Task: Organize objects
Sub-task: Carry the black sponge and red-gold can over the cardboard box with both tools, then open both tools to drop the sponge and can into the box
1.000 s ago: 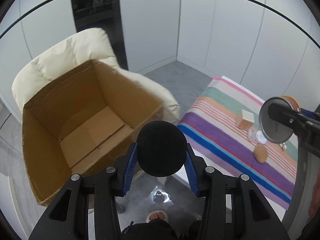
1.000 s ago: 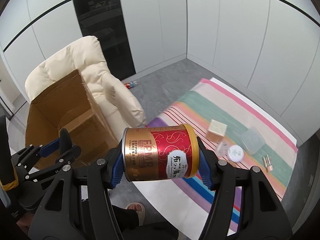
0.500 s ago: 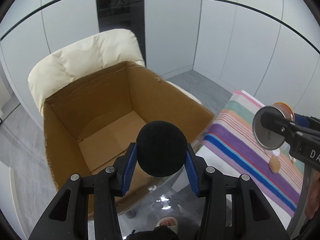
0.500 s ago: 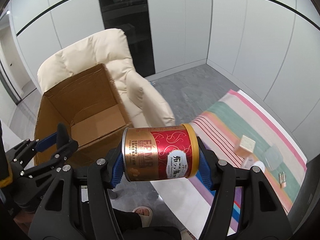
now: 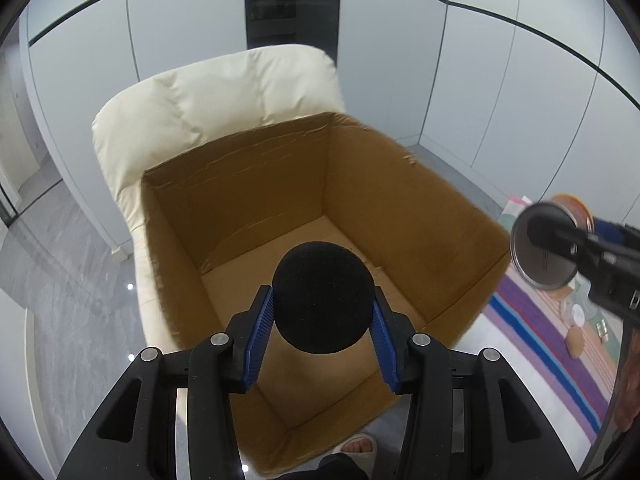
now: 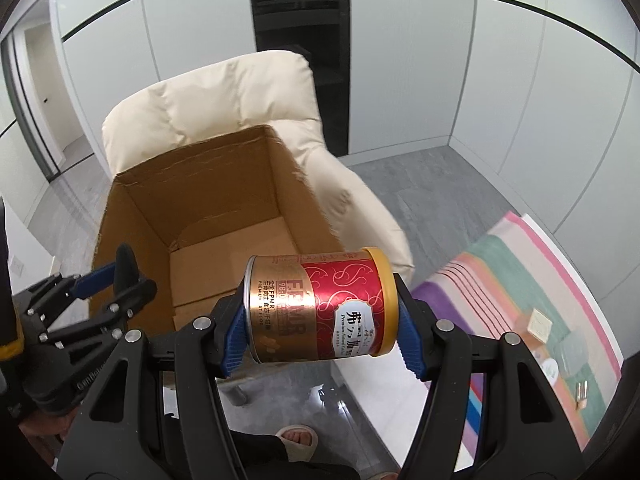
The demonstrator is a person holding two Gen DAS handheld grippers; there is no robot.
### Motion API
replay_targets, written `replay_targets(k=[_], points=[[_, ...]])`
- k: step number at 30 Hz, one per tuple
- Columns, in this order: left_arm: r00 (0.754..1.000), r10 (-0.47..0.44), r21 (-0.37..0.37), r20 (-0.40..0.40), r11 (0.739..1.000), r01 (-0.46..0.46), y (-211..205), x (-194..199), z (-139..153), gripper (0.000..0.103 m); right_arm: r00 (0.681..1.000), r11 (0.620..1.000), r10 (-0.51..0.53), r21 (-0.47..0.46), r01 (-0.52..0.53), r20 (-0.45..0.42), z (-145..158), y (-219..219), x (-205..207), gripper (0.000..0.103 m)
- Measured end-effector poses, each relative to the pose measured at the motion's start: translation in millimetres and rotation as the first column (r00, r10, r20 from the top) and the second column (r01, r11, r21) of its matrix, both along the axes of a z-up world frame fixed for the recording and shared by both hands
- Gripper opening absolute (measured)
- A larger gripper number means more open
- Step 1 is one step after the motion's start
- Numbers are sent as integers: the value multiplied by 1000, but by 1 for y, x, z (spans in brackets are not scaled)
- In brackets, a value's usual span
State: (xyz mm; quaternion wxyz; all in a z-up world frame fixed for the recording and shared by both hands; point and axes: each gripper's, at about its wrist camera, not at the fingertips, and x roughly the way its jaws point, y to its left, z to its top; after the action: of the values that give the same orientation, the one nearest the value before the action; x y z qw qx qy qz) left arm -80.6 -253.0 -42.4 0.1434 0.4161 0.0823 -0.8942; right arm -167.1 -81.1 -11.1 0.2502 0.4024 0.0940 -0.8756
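Note:
My left gripper holds a black foam ball between its blue pads, above the open cardboard box. Its jaws are opening, though the pads still touch the ball. My right gripper is shut on a red and gold can lying sideways, just off the box's near right corner. The can's metal bottom shows at the right edge of the left wrist view. The left gripper shows at the left edge of the right wrist view. The box's floor looks bare.
The box sits on a cream armchair. To the right lies a striped cloth with small items: a square box and a tan lump. A person's slippered foot is on the grey floor below.
Both grippers have swung left from the striped cloth toward the box, still carrying the ball and the can. The box now lies directly under the left gripper.

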Motion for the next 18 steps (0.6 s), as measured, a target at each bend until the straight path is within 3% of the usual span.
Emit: replay_targets(k=[2, 4, 6, 7, 11, 18], points=[[1000, 3, 4, -5, 1000, -3, -7, 4, -3, 53, 1000, 1000, 18, -5, -18, 2, 0, -12, 1, 64], [999, -10, 3, -37, 1000, 10, -12, 8, -2, 64, 999, 999, 42, 10, -42, -12, 0, -29, 2, 64], [998, -19, -28, -53, 999, 17, -14, 13, 1, 94, 998, 998, 55, 20, -55, -16, -2, -39, 3, 64], [998, -13, -48, -60, 999, 10, -15, 17, 4, 100, 998, 998, 60, 22, -60, -6, -4, -47, 2, 64], [997, 10, -84, -71, 996, -16, -27, 32, 10, 103, 997, 997, 77, 25, -77, 11, -10, -65, 1, 64], [995, 90, -24, -43, 996, -92, -59, 46, 7, 103, 994, 994, 103, 38, -104, 37, -20, -93, 3, 64]])
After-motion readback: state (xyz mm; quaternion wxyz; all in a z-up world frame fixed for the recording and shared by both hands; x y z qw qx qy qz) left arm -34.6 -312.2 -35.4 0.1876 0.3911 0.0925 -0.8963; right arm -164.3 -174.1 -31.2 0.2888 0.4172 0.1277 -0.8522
